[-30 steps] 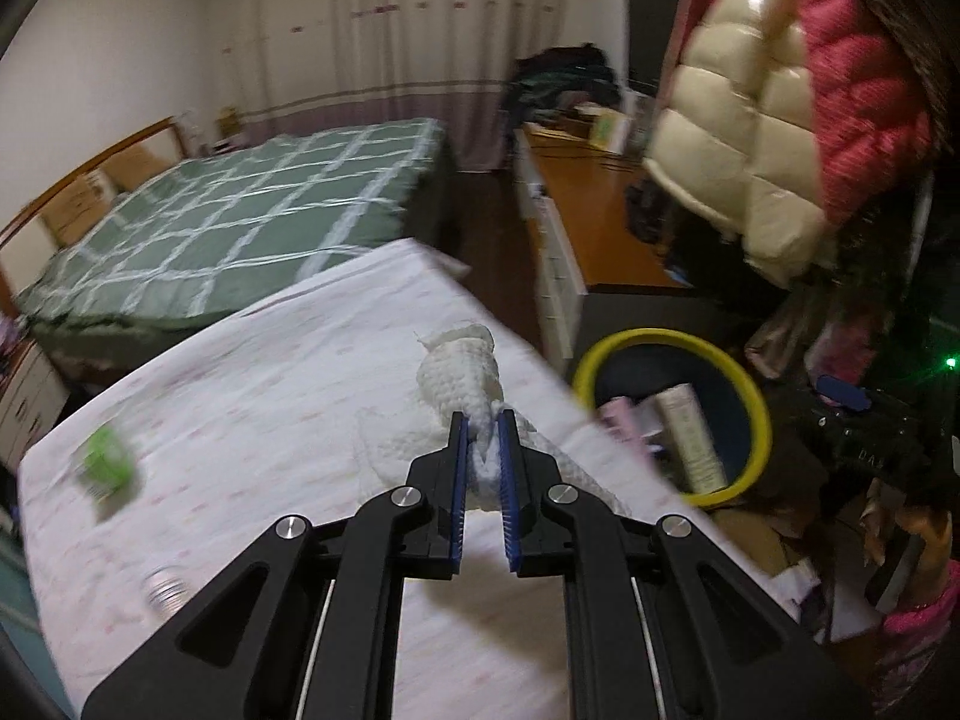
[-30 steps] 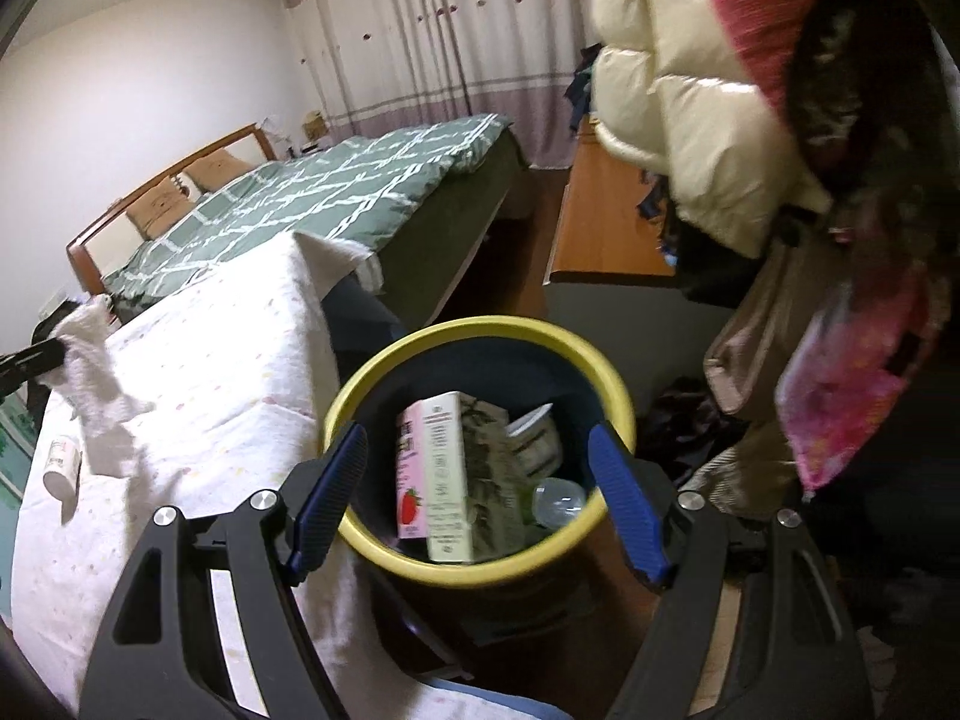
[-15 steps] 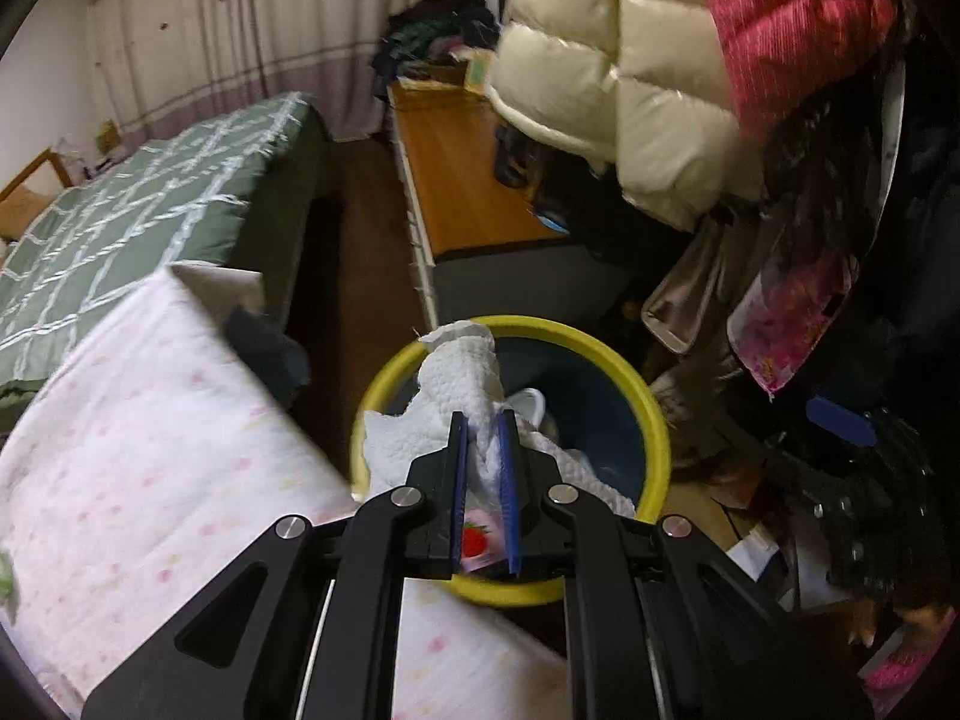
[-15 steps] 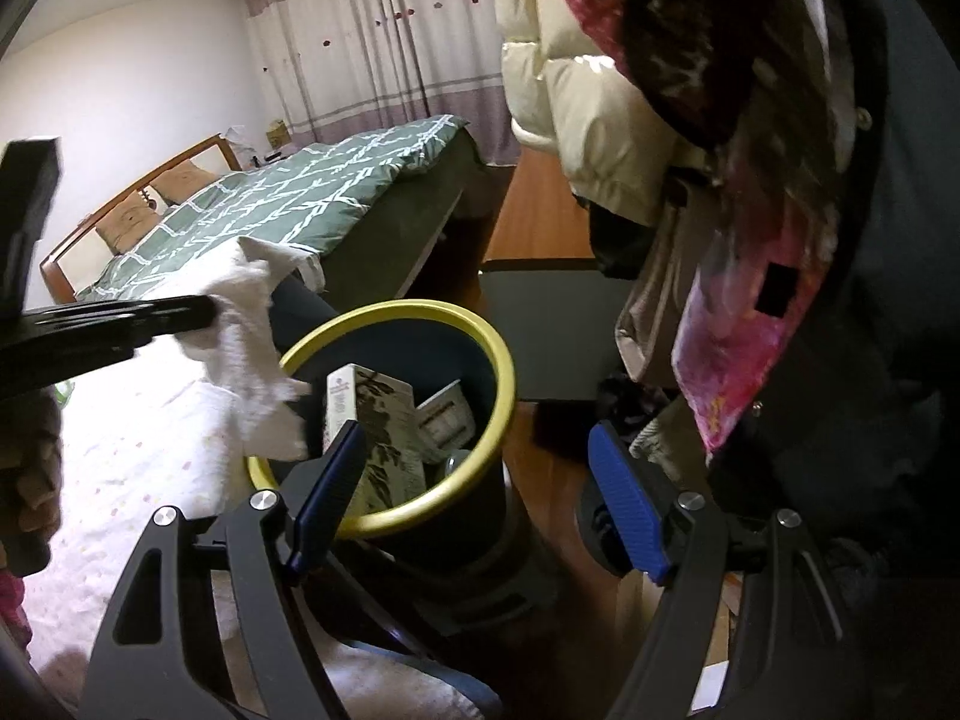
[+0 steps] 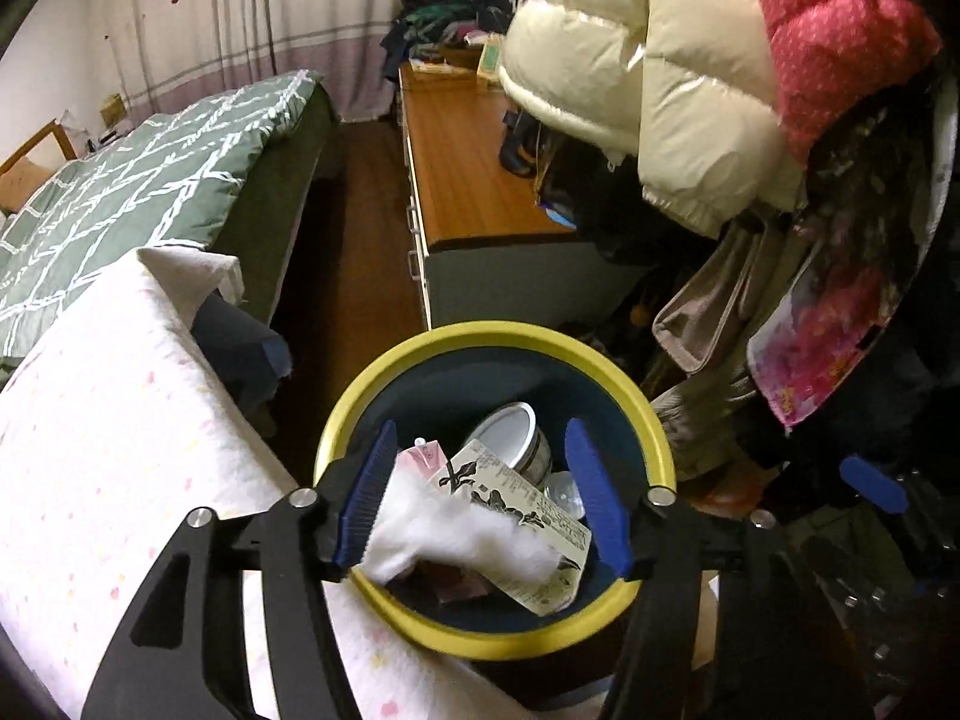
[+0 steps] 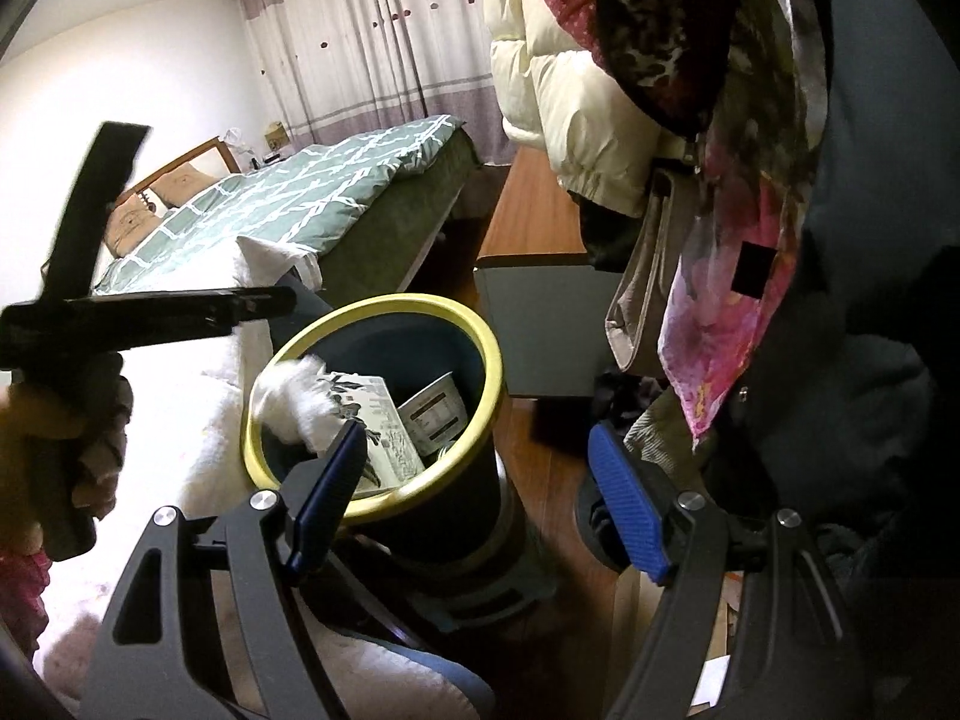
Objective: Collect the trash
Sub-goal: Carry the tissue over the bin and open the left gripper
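Left gripper [image 5: 480,492]: fingers spread wide, pinching nothing, held directly above the bin mouth and pointing down into it; its black arms fill the near edge of its own view.
White tissue [image 5: 456,540]: blurred, between the spread fingers, at the bin's near-left side on top of the other trash; whether it touches the left finger pad cannot be told.
Right gripper [image 6: 480,486]: fingers spread wide, holding nothing, low beside the bin's near right side.
Trash bin [image 5: 630,402]: dark blue with a yellow rim, on the floor just right of the cloth-covered table [image 5: 120,450]; its base is hidden in the left view.
Bin contents: a printed carton [image 5: 516,504], a round tub [image 5: 516,438], smaller pieces too hidden to identify.
Far: green quilted bed [image 5: 138,180], wooden cabinet [image 5: 468,168], hanging coats [image 5: 660,72], curtains [image 5: 240,12].
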Motion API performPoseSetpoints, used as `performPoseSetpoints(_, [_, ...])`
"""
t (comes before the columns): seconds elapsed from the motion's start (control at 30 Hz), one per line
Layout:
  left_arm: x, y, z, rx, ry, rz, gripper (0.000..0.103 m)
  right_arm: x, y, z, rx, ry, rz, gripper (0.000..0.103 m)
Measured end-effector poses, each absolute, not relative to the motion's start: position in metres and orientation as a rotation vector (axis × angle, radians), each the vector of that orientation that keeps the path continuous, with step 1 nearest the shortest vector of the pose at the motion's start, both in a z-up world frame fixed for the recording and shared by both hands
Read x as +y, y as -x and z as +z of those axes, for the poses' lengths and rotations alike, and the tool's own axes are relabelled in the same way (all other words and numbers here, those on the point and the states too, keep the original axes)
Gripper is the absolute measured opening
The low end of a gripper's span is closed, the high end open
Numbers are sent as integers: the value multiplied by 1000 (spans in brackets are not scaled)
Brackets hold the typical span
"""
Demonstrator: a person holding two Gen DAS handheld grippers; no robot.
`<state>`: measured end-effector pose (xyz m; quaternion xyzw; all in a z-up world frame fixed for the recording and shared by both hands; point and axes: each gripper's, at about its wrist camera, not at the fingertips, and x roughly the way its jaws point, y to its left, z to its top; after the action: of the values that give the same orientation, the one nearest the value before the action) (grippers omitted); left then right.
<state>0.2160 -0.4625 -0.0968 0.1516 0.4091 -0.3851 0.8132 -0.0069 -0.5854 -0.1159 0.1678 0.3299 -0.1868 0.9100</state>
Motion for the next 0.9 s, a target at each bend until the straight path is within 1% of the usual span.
performPoseSetpoints(0.07, [-443, -210, -84, 840, -304, -813, 68, -582, 6, -116, 682, -341, -377, 72])
performPoseSetpoints(0.27, [-367, -188, -47, 764, -221, -746, 78, -566, -4, -118, 697, -321, -341, 72])
performPoseSetpoints(0.4, [-299, -170, -29, 720, -165, -657, 83, -549, -18, -118, 714, -300, -297, 72])
performPoseSetpoints(0.47, [-258, -158, -21, 694, -126, -589, 89, -535, -27, -118, 723, -286, -254, 72])
performPoseSetpoints(0.77, [-94, -109, -5, 627, -7, -268, 93, -441, -81, -108, 756, -177, -7, 73])
performPoseSetpoints(0.9, [-35, -86, -4, 619, 32, -149, 93, -374, -112, -103, 770, -115, 158, 73])
